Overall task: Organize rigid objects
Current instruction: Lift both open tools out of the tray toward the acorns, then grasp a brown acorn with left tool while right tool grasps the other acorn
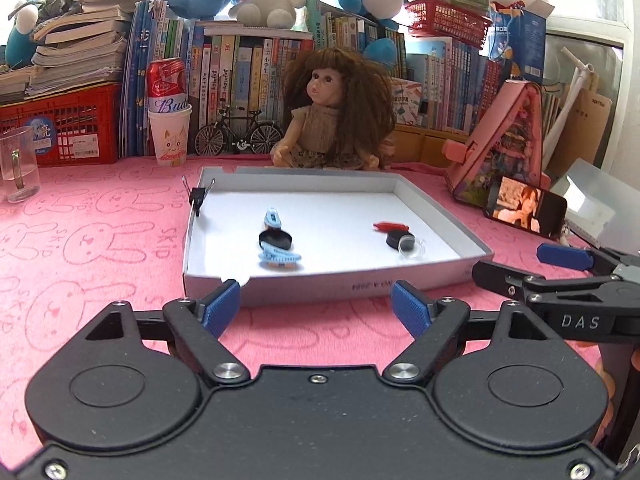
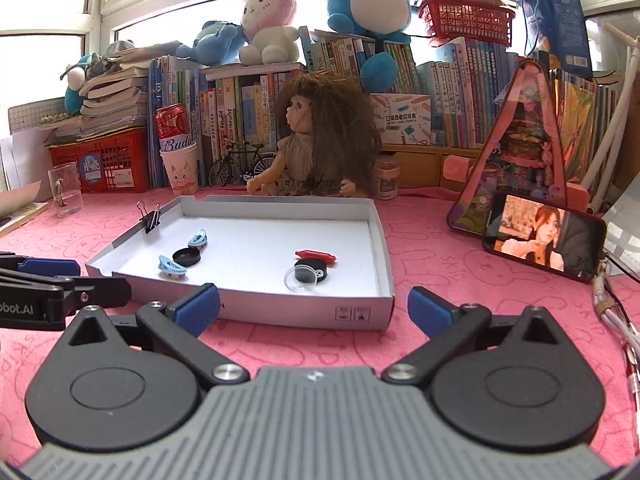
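Note:
A shallow white box [image 1: 344, 285] [image 2: 280, 314] lies on the pink cloth. In it are two light-blue hair clips [image 1: 279, 258] [image 2: 172, 267], a black round cap [image 1: 276, 239] [image 2: 186, 257], a red piece [image 1: 390, 226] [image 2: 316, 255], a second black cap [image 1: 400, 239] [image 2: 310, 274] and a clear lid [image 1: 413, 251] [image 2: 300, 282]. A black binder clip [image 1: 198, 200] [image 2: 151, 220] grips the box's left wall. My left gripper [image 1: 316, 306] [image 2: 92, 278] stands open just in front of the box with nothing between its fingers. My right gripper [image 2: 316, 309] [image 1: 508, 262] is open wide and holds nothing, near the front right corner.
A doll [image 1: 336, 116] sits behind the box, with a toy bicycle [image 1: 238, 134], a can in a paper cup [image 1: 168, 120] and rows of books. A glass mug [image 1: 18, 168] stands far left. A phone [image 2: 544, 236] leans on a pink toy house [image 2: 524, 148] at the right.

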### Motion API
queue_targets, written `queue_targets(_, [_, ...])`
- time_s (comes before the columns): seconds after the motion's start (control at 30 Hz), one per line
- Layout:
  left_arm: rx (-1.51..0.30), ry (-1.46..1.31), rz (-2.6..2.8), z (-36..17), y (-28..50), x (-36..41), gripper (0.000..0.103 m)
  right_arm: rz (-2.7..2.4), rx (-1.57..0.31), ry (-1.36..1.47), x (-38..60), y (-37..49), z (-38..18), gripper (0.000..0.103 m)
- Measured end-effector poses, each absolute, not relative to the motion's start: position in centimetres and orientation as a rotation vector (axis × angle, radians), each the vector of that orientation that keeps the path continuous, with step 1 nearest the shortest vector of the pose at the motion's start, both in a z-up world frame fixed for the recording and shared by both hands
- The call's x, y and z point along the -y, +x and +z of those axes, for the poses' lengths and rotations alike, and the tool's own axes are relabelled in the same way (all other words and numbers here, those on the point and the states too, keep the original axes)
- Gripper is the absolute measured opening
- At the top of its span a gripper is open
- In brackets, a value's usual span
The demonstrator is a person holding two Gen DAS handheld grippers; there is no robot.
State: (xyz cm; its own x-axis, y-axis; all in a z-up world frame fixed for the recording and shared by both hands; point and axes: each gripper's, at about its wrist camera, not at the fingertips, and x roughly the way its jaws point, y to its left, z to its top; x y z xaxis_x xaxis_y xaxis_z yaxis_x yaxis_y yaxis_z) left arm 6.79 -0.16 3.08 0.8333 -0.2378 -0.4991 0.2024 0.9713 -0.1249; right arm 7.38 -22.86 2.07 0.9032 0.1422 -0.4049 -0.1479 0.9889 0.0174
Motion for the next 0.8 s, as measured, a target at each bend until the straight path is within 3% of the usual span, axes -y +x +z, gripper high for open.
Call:
queue_targets(0.13, [-0.546,-0.064,-0.241,2.5,5.2,-0.3,0.08,0.132,-0.415,-0.027,23.1,6.1,1.4,0.103])
queue_targets(0.5, [-0.617,-0.087,-0.296,1.0,2.6,-1.1,0.051,0.078,-0.46,-0.02,24.3,4.0,-1.1,0.103])
queue_targets(0.8, [-0.656,-0.111,-0.312,0.0,2.3,-0.6,0.04,0.092,-0.471,-0.035,24.9,3.2,-1.8,0.103])
